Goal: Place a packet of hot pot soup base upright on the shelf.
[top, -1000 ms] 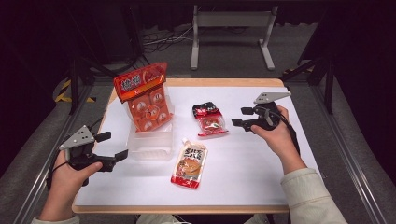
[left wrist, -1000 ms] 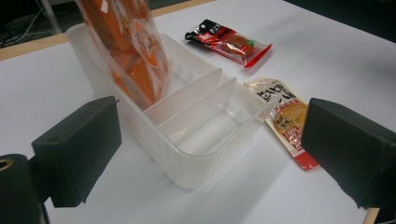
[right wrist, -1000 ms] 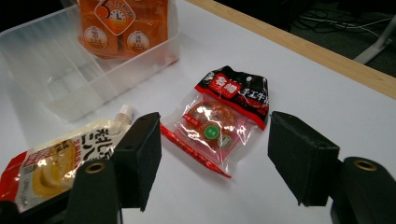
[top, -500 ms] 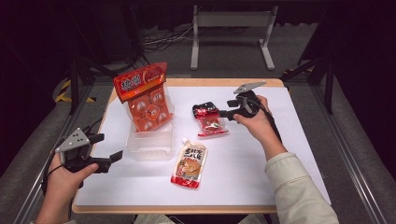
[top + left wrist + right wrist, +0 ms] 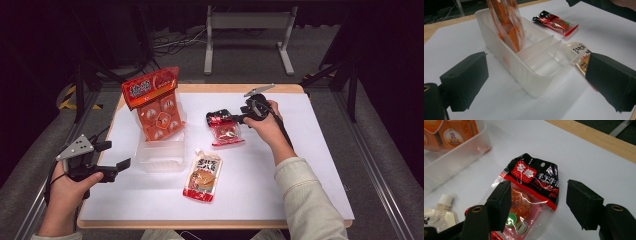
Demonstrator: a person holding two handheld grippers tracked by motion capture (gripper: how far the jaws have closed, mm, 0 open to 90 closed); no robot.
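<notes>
Near edge of the desk (image 5: 320,165), at the person's left: the left gripper (image 5: 117,167) is held low by the left hand (image 5: 67,185), a bit off the desk's left edge. Its jaws are wide apart w/ nothing between them. In the left gripper view they frame the clear plastic box (image 5: 536,67), which stands just ahead, not touching it.

Middle of the desk: a sauce pouch (image 5: 203,177) w/ a white cap lies flat, just right of the box (image 5: 160,155). The box has thin dividers inside. A tall orange snack bag (image 5: 155,107) stands upright in the far compartment and leans on the far wall; the nearer compartments have nothing in them.

Further, right of centre: the red-and-black snack packet (image 5: 225,129) lies flat on the desk, near the box but apart from it. The right gripper (image 5: 231,119), in the right hand (image 5: 265,127), is at the packet's far end. In the right gripper view its jaws are well apart, above the packet (image 5: 531,195), one on each side of it. They are not pressing it; I cannot tell if a tip touches the foil. The packet is not held.
</notes>
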